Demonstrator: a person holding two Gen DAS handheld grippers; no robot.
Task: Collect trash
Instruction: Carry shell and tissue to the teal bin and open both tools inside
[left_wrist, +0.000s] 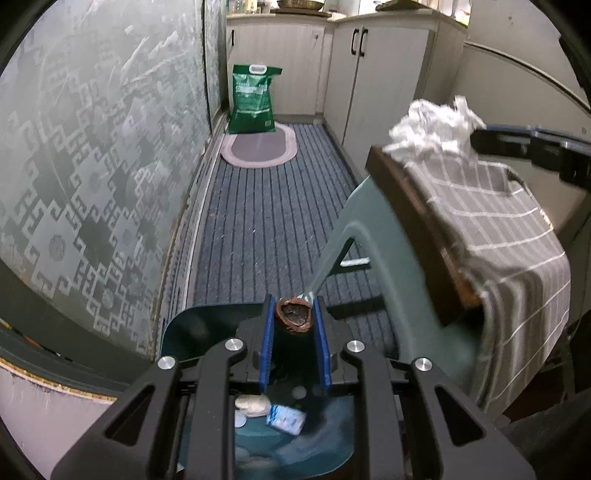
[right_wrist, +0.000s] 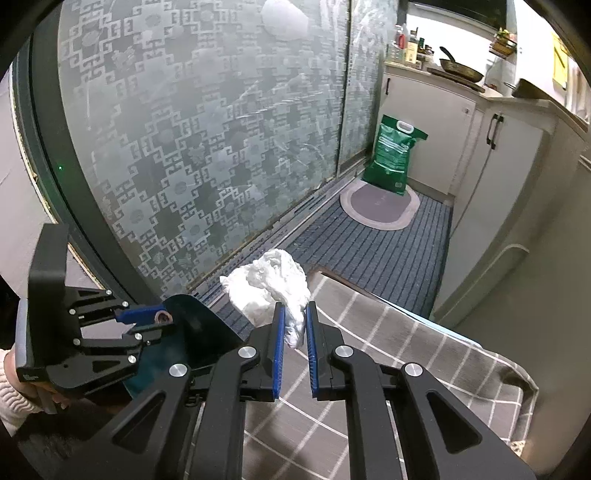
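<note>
Right wrist view: the right gripper (right_wrist: 294, 320) pinches a crumpled white tissue wad (right_wrist: 271, 286) above the checked cloth (right_wrist: 388, 354). Beside it, the left gripper (left_wrist: 294, 325) clamps a brown shell-like scrap (left_wrist: 293, 315) (hollow, dark inside) over the green dustpan (left_wrist: 207, 325).

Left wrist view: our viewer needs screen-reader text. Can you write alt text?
The left gripper pinches a brown nutshell half above a dark green trash bin holding scraps. At right, crumpled white tissue hangs above a checked cloth.
</note>
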